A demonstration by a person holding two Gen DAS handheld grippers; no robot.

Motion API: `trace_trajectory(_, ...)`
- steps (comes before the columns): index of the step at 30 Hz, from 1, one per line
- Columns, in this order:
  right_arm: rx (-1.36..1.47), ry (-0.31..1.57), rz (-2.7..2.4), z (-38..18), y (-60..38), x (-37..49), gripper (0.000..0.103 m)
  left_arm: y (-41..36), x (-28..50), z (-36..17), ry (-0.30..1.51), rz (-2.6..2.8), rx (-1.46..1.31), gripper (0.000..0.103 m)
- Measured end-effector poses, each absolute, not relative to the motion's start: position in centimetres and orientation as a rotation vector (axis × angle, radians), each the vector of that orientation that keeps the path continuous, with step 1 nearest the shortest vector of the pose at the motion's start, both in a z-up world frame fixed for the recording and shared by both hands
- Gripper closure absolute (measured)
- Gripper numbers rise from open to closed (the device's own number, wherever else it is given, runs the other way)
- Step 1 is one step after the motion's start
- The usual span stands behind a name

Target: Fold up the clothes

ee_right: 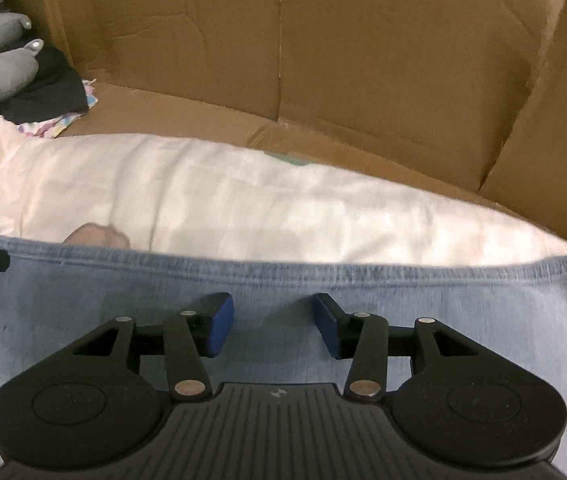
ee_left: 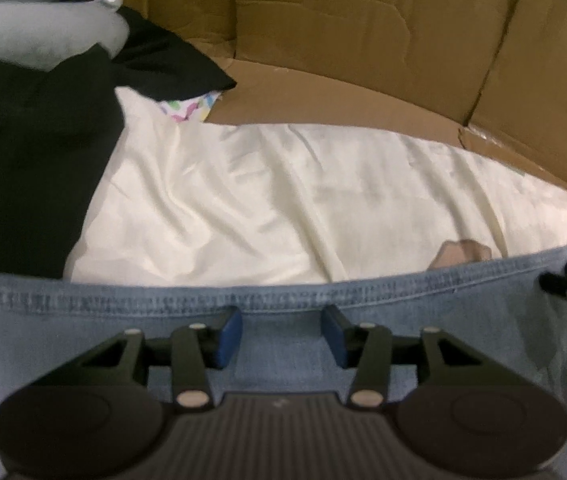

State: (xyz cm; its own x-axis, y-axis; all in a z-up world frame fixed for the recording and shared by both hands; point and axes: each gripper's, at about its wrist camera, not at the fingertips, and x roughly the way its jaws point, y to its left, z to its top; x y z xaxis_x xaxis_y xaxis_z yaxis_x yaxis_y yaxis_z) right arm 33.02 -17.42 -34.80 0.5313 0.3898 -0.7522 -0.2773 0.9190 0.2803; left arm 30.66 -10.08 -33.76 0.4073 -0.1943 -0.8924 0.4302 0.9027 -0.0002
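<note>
Two hand-held grippers hover over a pale blue denim garment (ee_left: pixel 283 360) spread flat in the foreground, its stitched hem running across both wrist views. The left gripper (ee_left: pixel 282 336) has its blue pads parted, with nothing between them but the denim lying below. The right gripper (ee_right: pixel 273 326) is likewise parted and holds nothing, poised just short of the same hem. Beyond the hem lies a rumpled white cloth (ee_left: pixel 263 200), and a small tan shape (ee_left: pixel 463 252) peeks up at the seam between the two; what it is cannot be told. To the left sit a black garment (ee_left: pixel 35 168), grey padded items (ee_left: pixel 23 36) and a scrap of patterned fabric (ee_left: pixel 189 108). Brown cardboard walls (ee_right: pixel 363 60) enclose the far side. The tip of the other gripper shows at each view's edge.
</note>
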Motion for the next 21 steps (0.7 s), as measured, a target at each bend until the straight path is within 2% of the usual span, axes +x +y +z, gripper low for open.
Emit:
trace_trajectory(2,0.118,0.929,0.401,-34.8,-17.2,33.8,0.048,-10.0,30.9,-33.5,1.097,-0.413,0.246,0.054)
trace_trajectory(4,0.138,0.928,0.409,-34.4,-18.1,34.0,0.051,-9.0,31.3,-32.5,1.094,-0.417,0.215,0.069)
trace_trajectory(5,0.142,0.919,0.405,-34.2,-18.8,33.9,0.056,-8.4,31.5,-32.0,1.092,-0.418,0.198,0.071)
trace_trajectory(14,0.104,0.816,0.147,-35.3,-29.6,30.4,0.056,1.9,31.4,-28.1,0.994,-0.282,0.206,0.071)
trace_trajectory(18,0.092,0.859,0.089,-37.5,-32.8,31.5,0.056,5.4,31.5,-28.7,1.002,-0.207,0.249,0.071)
trace_trajectory(21,0.072,0.881,0.078,-39.1,-33.9,32.8,0.062,6.6,32.3,-30.0,1.035,-0.182,0.287,0.071)
